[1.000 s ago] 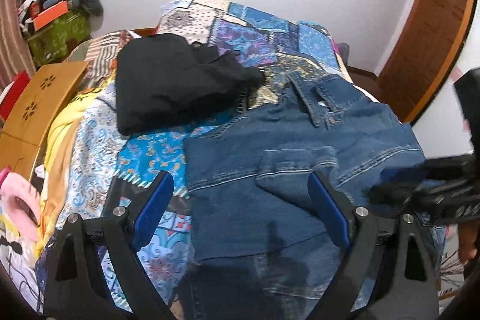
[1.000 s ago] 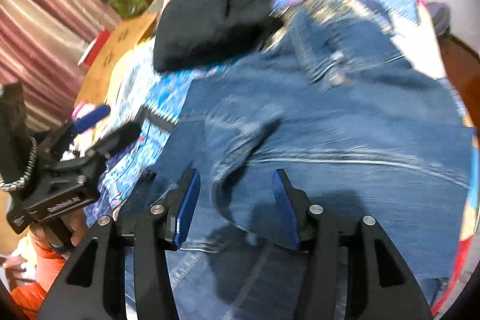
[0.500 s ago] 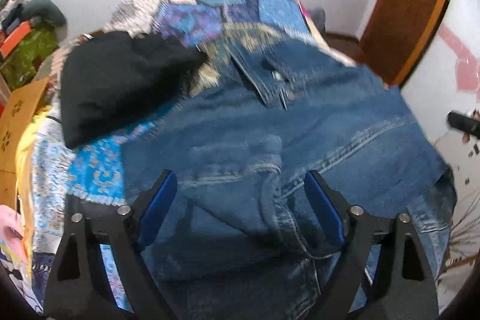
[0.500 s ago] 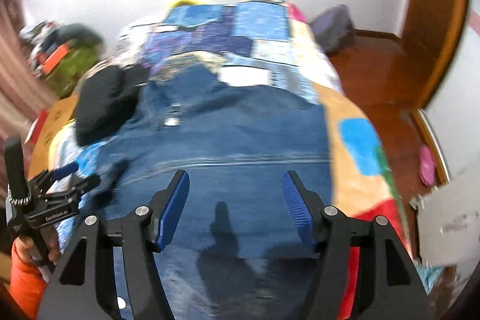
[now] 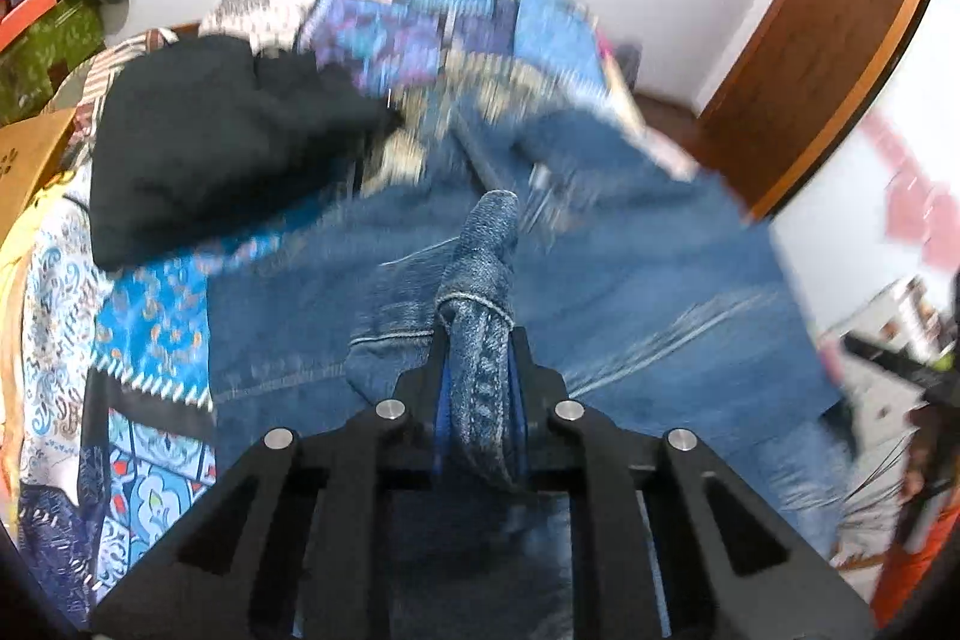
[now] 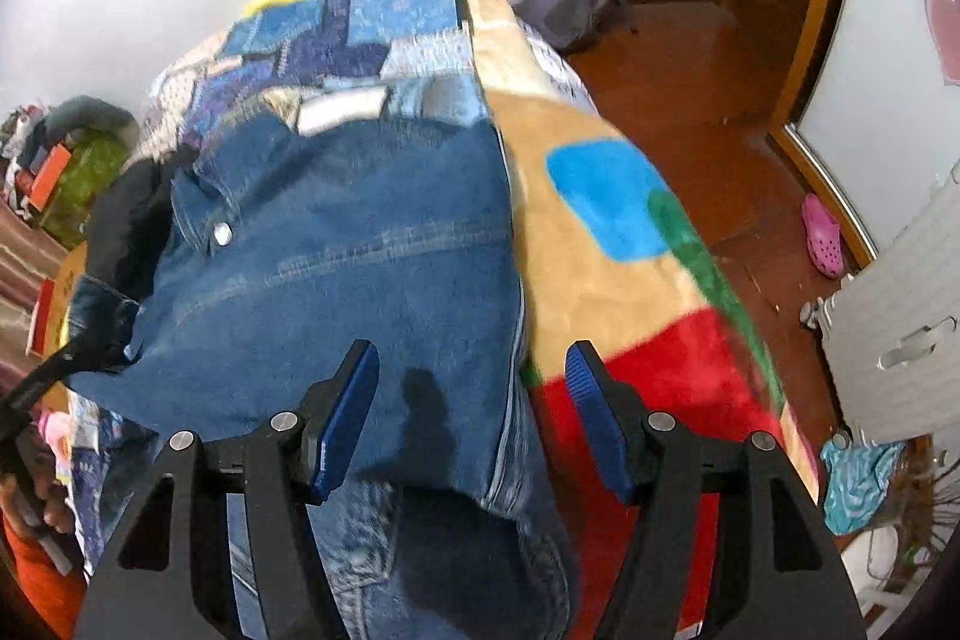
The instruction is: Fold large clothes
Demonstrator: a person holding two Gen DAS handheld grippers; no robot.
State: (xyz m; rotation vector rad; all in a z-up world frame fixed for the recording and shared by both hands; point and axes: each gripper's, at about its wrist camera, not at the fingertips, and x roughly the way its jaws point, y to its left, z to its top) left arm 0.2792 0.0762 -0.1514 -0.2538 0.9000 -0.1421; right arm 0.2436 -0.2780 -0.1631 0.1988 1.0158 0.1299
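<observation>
While closing, left hand-held gripper [image 5: 480,370] pinches denim jacket [image 5: 630,292].

denim jacket [image 5: 630,292]: blue | garment [image 5: 216,148]: black | bedspread [image 5: 150,334]: blue patchwork

Black fingers [image 6: 336,424] with blue pads, silver screws; orange sleeve [image 6: 36,580].
</observation>
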